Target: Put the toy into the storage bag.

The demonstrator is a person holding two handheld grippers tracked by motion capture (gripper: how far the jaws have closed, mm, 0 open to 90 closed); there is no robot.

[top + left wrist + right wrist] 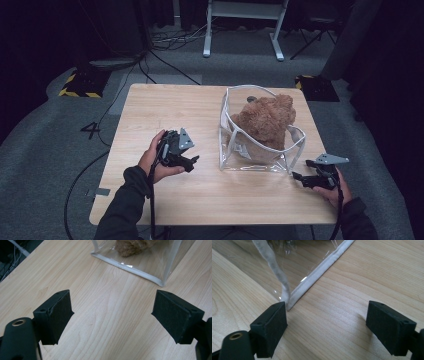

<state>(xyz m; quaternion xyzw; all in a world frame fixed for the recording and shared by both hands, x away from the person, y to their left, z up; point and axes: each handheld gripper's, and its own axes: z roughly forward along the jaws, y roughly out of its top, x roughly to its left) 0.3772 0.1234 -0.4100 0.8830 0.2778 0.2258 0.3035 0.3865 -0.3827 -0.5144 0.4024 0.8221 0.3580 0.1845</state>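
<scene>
A clear plastic bag (235, 150) with white piping stands open on the wooden table (165, 107), right of centre. A brown teddy bear (265, 120) sits inside it and sticks out of the top. My left gripper (192, 163) is to the bag's left, open, nothing between its jaws; the bag's bottom edge (130, 266) lies ahead of it. My right gripper (299, 174) hovers at the bag's near right corner, open. Its left jaw sits just beside the bag's white corner seam (287, 296).
A white desk frame (245, 25) stands on the grey carpet beyond the table. Cables (170, 42) trail across the floor at the back left, near a black-and-yellow base (82, 82). Bare wood spans the table's left half and front edge.
</scene>
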